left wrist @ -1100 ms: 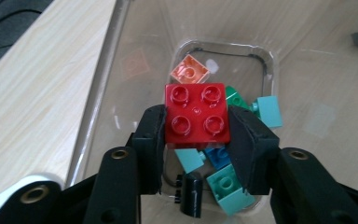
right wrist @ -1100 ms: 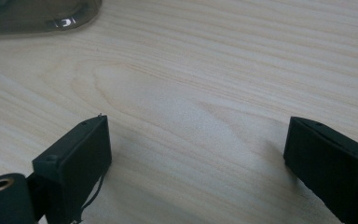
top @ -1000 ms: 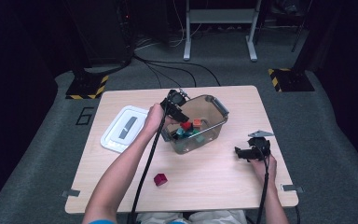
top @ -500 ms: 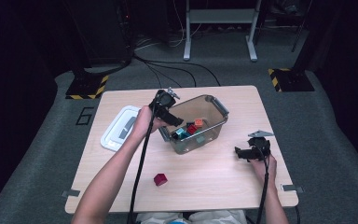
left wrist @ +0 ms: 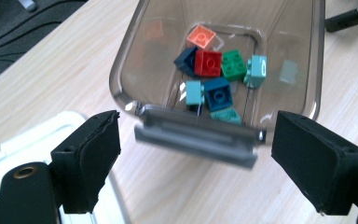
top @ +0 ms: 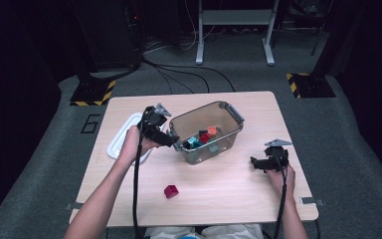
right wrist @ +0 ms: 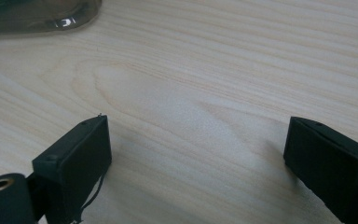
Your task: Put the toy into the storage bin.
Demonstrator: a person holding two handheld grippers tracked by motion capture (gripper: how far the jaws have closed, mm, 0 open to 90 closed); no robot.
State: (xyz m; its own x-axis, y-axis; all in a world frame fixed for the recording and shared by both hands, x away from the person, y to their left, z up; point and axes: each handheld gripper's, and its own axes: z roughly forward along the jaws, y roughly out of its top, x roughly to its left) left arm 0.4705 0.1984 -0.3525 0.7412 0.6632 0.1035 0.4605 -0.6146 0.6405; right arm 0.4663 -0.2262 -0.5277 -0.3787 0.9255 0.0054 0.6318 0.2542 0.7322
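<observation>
A clear smoky plastic bin [top: 229,117] stands mid-table and holds several toy bricks, among them a red one [left wrist: 208,63], an orange one [left wrist: 203,37] and a green one [left wrist: 233,65]. My left gripper [top: 173,141] hovers just outside the bin's left end, facing its grey handle [left wrist: 193,137]. Its jaws have just been opening and now stand wide with nothing between them. A lone dark red brick [top: 170,191] lies on the table nearer the person. My right gripper [top: 256,164] rests low over bare wood to the right of the bin, open and empty [right wrist: 196,154].
A white lid [top: 122,137] lies flat on the table under the left hand, left of the bin; its corner [left wrist: 9,149] is beside my left jaw. The bin's edge [right wrist: 37,14] sits beyond my right gripper. Black cables trail from both grippers toward the person.
My left gripper has drawn back from over the bin to its left end and its jaws have spread wide. The right gripper has stayed put.
</observation>
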